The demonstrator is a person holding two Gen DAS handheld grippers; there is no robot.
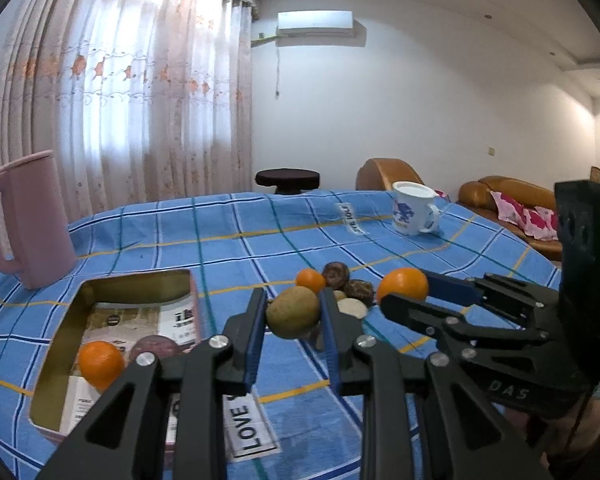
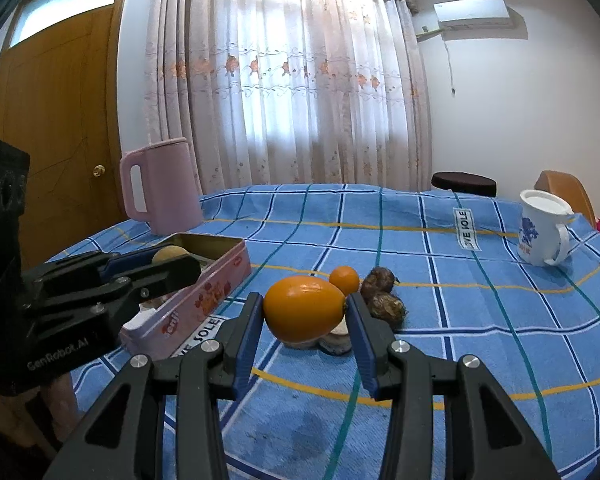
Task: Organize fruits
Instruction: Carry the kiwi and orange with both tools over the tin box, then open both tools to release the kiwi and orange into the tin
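Note:
My left gripper (image 1: 292, 300) is shut on a greenish-brown round fruit (image 1: 292, 314), held off the cloth just right of an open pink tin (image 1: 136, 278). One orange (image 1: 100, 364) lies inside that tin. My right gripper (image 2: 305, 304) is shut on a large orange (image 2: 304, 308), lifted slightly above the fruit pile. On the cloth lie a small orange (image 2: 344, 279), two brown rough fruits (image 2: 378, 280) and pale pieces (image 2: 336, 340). The right wrist view shows the left gripper (image 2: 176, 260) with its fruit (image 2: 168, 256) by the tin (image 2: 204, 300).
A pink jug (image 1: 24, 220) stands behind the tin at the table's far left. A white mug (image 1: 414, 208) sits at the far right. Blue checked cloth (image 2: 460, 360) covers the table. A dark stool (image 1: 288, 180) and a brown sofa (image 1: 500, 196) stand beyond it.

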